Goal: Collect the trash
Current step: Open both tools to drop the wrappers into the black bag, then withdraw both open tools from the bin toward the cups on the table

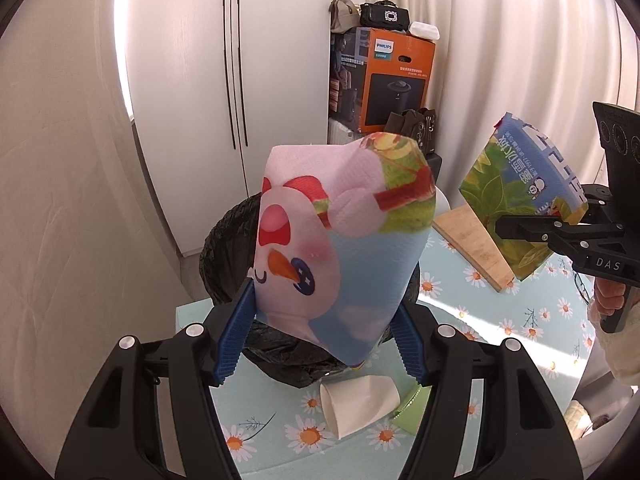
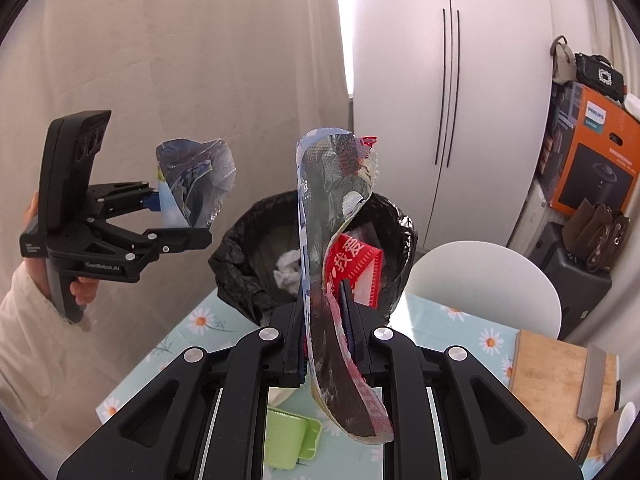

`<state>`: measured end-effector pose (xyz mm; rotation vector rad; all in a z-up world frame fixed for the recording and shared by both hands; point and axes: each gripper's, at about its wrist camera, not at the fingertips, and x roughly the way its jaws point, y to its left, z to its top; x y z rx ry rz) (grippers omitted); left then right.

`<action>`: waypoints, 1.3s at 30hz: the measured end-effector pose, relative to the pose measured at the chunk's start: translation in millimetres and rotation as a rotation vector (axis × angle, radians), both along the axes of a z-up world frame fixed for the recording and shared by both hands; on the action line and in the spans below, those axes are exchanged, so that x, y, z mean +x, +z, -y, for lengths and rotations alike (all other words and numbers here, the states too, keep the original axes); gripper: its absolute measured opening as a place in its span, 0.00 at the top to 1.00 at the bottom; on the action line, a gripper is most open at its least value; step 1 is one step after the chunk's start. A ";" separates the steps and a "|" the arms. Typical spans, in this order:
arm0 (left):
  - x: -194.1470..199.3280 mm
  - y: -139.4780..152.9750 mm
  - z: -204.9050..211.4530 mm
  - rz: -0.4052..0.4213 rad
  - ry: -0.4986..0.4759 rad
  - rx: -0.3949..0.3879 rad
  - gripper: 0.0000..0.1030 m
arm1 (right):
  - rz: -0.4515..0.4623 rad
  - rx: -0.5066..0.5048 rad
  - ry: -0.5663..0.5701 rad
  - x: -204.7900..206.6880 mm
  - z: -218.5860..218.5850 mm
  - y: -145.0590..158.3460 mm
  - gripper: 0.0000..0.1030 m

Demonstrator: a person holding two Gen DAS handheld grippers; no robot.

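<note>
Blue ribbed pads of the left tool (image 1: 324, 320) press on either side of a soft printed wrapper (image 1: 340, 240), pink and pale blue with a cartoon snowman face. Its jaws stand fairly wide, filled by the bulk of the wrapper, which rises upright above them. From the right wrist view, that same tool (image 2: 176, 216) is seen held up in the air, clear of the counter (image 2: 440, 328), gripped by a hand (image 2: 80, 280) in a white sleeve.

Right tool (image 2: 324, 320): jaws nearly closed, pinching a thin crumpled snack bag (image 2: 340, 240) with a silver lining and red print. The bag stands up from the jaws and curls down in front of them. In the left wrist view this bag (image 1: 524, 196) shows its blue and green printed face.

Directly beyond both tools sits a bin (image 2: 312, 248) lined with a black bag, standing on the counter, with white crumpled paper inside. The bin (image 1: 228, 264) lies just behind the held wrapper.

On the daisy-patterned counter below, a white paper cup (image 1: 356, 404) lies on its side, beside a green plastic piece (image 2: 288, 440). Farther right, a wooden board (image 2: 560, 384) carries a cleaver (image 2: 592, 396). A white chair back (image 2: 484, 292) stands at the counter's far edge.
</note>
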<state>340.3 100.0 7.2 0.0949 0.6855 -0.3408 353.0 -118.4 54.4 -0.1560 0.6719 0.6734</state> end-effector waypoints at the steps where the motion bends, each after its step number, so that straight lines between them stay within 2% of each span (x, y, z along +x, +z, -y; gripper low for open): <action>1: 7.8 -2.9 -0.3 -0.012 -0.014 -0.002 0.37 | -0.003 -0.003 -0.001 6.4 -3.9 -1.2 0.87; 5: 35.4 -13.7 2.0 -0.047 -0.075 0.046 0.37 | -0.022 -0.006 -0.005 32.1 -17.6 -6.8 0.87; 9: 61.6 -23.1 0.5 -0.076 -0.123 0.037 0.37 | -0.041 -0.015 -0.004 57.7 -27.5 -18.0 0.87; 16: 101.2 -44.5 5.5 -0.130 -0.186 0.088 0.37 | -0.075 -0.029 -0.004 86.9 -41.2 -39.3 0.86; 23: 123.5 -55.1 8.6 -0.134 -0.194 0.114 0.33 | -0.105 -0.025 -0.022 106.0 -47.6 -54.2 0.83; 24: 125.0 -56.2 7.4 -0.121 -0.188 0.118 0.29 | -0.103 -0.029 -0.025 108.8 -48.1 -55.8 0.71; 25: 125.2 -56.3 6.7 -0.108 -0.178 0.120 0.24 | -0.097 -0.035 -0.035 110.5 -49.4 -56.7 0.49; 26: 124.9 -56.0 5.4 -0.097 -0.164 0.118 0.17 | -0.083 -0.039 -0.046 110.1 -49.1 -56.6 0.39; 27: 125.1 -55.0 2.6 -0.089 -0.150 0.111 0.14 | -0.064 -0.040 -0.049 109.1 -49.1 -56.1 0.34; 29: 120.5 -51.1 -1.4 -0.066 -0.129 0.098 0.11 | -0.047 -0.047 -0.044 107.7 -47.2 -54.6 0.30; 31: 114.1 -46.1 -5.6 -0.052 -0.111 0.084 0.06 | -0.027 -0.058 -0.063 107.7 -42.9 -54.1 0.20; 39: 84.3 -25.0 -19.0 -0.017 0.016 0.090 0.06 | -0.008 -0.035 -0.076 90.5 -21.3 -48.1 0.15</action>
